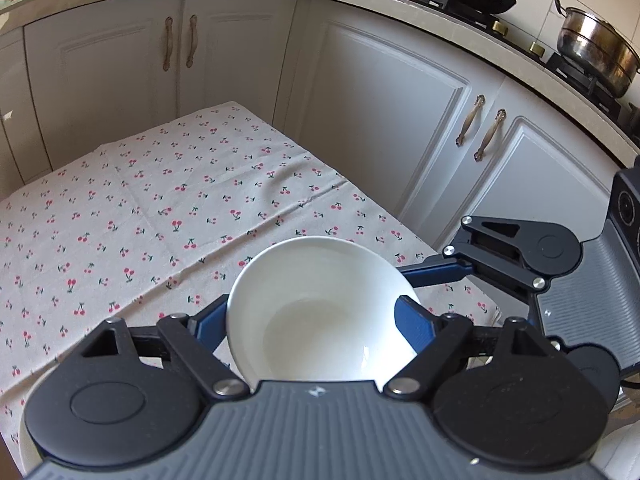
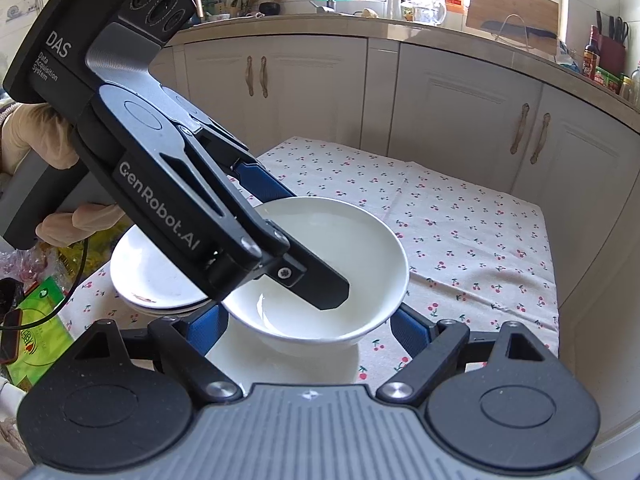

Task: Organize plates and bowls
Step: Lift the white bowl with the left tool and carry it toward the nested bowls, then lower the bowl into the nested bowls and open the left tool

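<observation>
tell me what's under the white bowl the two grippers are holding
Under the bowl sits another white dish on the cherry-print cloth. The bowl and right gripper cover most of it, so I cannot tell its shape.

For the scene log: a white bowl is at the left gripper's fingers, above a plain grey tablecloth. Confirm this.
Not quite. The tablecloth is not plain grey: it is pale with a small red cherry print, as the left wrist view shows. The rest stands: the white bowl is at the fingers of the left gripper, above that cloth.
</observation>
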`<action>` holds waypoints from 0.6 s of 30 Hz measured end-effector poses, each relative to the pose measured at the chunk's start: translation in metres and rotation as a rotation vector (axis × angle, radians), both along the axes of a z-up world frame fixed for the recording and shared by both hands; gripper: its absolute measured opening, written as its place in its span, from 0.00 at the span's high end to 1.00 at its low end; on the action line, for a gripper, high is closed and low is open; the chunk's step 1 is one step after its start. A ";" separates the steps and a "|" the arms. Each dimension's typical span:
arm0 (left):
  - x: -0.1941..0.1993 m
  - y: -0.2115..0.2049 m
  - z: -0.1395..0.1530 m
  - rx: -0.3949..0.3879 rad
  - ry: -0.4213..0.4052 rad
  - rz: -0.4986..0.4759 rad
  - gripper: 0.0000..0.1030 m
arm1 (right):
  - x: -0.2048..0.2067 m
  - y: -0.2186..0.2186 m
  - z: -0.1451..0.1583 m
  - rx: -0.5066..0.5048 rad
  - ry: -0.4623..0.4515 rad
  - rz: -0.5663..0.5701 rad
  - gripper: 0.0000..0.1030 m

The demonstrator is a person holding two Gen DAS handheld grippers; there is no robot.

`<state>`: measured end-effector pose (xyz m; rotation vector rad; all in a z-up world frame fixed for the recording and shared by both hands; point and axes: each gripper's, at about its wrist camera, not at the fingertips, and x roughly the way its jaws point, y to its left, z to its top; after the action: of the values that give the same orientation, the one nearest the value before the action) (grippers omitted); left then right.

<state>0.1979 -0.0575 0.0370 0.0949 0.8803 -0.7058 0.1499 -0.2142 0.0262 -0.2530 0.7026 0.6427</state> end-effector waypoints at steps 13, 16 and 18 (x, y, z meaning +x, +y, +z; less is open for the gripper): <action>-0.023 0.000 -0.018 -0.002 -0.027 0.017 0.17 | -0.018 0.003 -0.009 -0.016 0.010 0.006 0.12; -0.026 0.001 -0.024 -0.007 -0.027 0.021 0.17 | -0.020 0.003 -0.012 -0.025 0.014 0.010 0.12; -0.028 0.001 -0.026 -0.013 -0.028 0.028 0.17 | -0.021 0.003 -0.013 -0.027 0.016 0.012 0.12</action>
<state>0.1700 -0.0564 0.0105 0.0805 0.8490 -0.6823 0.1285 -0.2114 0.0127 -0.2772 0.7255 0.6476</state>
